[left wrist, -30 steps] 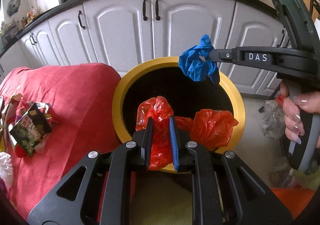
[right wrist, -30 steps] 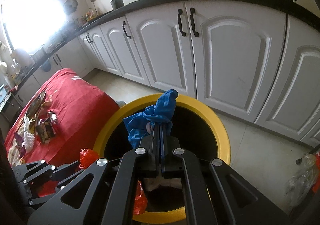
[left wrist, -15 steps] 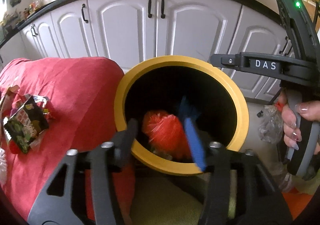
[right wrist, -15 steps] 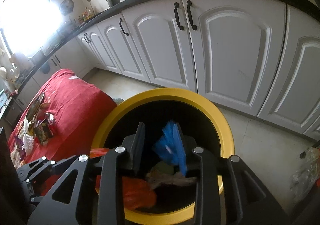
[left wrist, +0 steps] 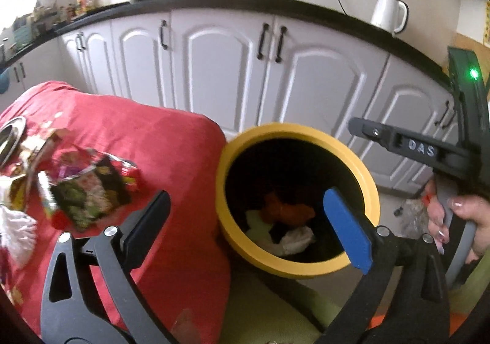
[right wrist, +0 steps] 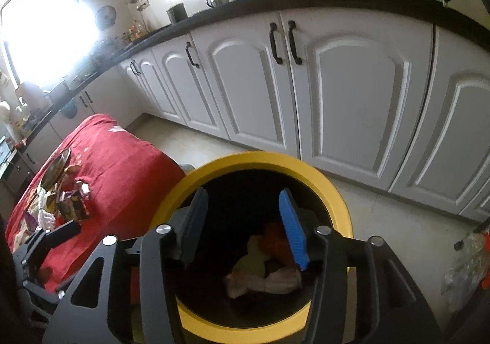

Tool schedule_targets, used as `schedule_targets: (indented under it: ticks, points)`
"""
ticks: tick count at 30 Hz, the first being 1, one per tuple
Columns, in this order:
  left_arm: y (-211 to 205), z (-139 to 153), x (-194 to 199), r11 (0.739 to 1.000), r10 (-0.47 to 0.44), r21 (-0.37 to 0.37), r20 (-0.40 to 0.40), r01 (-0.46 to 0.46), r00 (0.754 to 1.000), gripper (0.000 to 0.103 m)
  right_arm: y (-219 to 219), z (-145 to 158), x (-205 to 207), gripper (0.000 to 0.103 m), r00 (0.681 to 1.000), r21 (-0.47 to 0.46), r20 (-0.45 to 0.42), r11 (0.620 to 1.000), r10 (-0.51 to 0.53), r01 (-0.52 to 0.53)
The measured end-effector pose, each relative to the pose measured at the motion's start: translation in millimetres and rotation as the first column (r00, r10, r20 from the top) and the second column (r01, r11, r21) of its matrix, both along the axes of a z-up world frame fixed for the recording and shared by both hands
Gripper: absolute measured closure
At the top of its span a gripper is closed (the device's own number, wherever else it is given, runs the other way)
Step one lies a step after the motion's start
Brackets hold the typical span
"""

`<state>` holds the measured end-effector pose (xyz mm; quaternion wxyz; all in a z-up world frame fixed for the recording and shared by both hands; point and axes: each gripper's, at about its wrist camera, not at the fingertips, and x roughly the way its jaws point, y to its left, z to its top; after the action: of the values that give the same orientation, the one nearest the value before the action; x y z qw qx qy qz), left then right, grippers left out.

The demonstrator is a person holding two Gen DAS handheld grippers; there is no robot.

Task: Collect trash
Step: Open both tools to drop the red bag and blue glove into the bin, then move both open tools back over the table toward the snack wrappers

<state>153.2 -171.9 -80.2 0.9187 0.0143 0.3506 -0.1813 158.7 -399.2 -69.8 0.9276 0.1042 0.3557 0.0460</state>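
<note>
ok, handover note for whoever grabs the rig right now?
Left gripper: open, empty, jaws have just been opening, over the gap between cloth and bin.
Right gripper: open, empty, jaws have just been opening, above the bin.
Done: red bag lies in the bin with other scraps; the blue bag is not visible in there.
Left: wrappers and other litter on the red cloth, beside the bin. A clear bag lies on the floor on the bin's other side; whether that counts as trash is your call.

Yellow-rimmed bin, red cloth, white cabinets.
</note>
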Motion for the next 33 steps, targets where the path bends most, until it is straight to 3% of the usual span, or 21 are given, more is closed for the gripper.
schedule_targets:
  ticks: [18,33]
  points:
    - [63.3,33.8,-16.0,0.984,0.177,-0.052,0.094,-0.173,0.98,0.011,55.8,39.2,-25.0,0.046,0.985,-0.056,0.107,0.99,0.135,-0.13]
    - [112.5,50.4,-28.8,0.954,0.294,-0.098,0.135,-0.283,0.946,0.011,98.7,57.3,-34.0,0.045,0.963,-0.082,0.129,0.97,0.238,-0.229]
